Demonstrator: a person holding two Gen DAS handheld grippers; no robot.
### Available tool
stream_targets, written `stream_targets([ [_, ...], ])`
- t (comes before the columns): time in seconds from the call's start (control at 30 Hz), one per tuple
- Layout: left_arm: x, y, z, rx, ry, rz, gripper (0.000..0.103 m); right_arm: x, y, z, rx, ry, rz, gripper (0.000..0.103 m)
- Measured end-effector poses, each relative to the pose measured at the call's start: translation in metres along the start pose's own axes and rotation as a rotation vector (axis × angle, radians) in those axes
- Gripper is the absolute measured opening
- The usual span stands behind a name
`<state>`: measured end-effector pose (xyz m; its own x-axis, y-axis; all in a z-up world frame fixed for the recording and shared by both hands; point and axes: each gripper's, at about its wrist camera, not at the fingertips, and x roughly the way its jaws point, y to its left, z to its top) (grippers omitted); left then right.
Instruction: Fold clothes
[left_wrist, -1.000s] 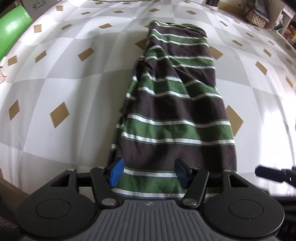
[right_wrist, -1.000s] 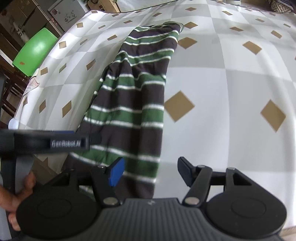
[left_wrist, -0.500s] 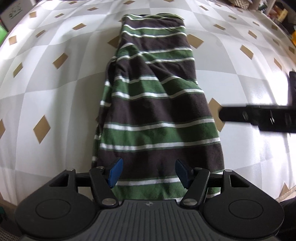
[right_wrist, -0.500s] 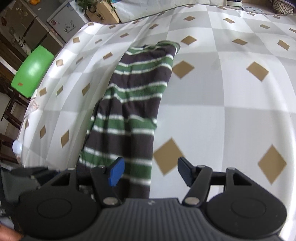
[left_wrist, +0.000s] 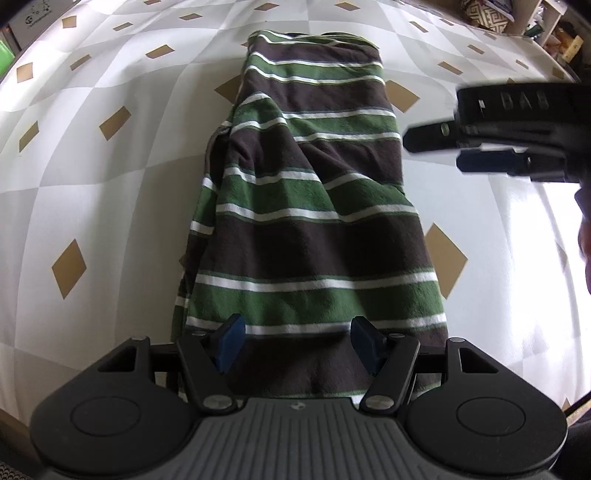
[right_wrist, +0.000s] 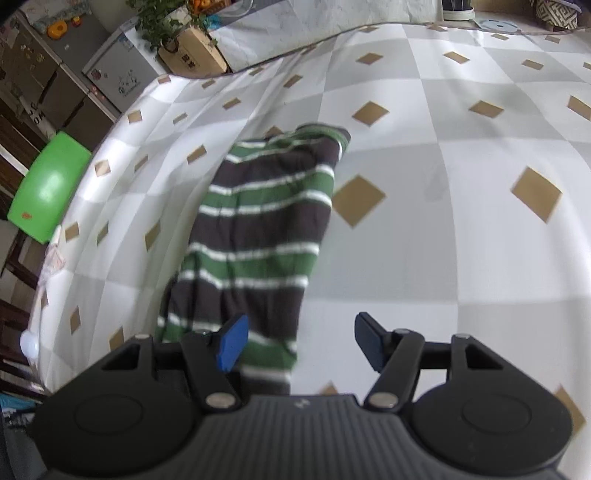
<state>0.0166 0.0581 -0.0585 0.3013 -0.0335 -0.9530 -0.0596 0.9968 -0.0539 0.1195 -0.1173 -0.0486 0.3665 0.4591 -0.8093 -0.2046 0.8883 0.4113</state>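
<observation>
Above the striped shirt (left_wrist: 310, 206), both grippers' fingers (left_wrist: 231, 343) gape empty.

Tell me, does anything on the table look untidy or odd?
Mostly tidy. The striped garment lies folded into a long strip, but its left edge is bunched and uneven, with a diagonal crease across the middle. Nothing is spilled or damaged.

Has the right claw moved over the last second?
Yes. In the left wrist view the right claw now reaches in beside the striped garment, farther up its right edge; earlier it was near the garment's near corner.
</observation>
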Motion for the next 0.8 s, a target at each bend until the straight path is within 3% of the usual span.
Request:
stream_targets([
  [0.37,0.009,0.004,0.006,-0.033,0.013,-0.009,0.062,0.034,0.000,0.039,-0.011,-0.072,0.029,0.061],
  [0.8,0.013,0.006,0.012,-0.072,0.011,-0.005,0.065,0.065,-0.014,0.065,0.019,-0.152,-0.017,0.061],
])
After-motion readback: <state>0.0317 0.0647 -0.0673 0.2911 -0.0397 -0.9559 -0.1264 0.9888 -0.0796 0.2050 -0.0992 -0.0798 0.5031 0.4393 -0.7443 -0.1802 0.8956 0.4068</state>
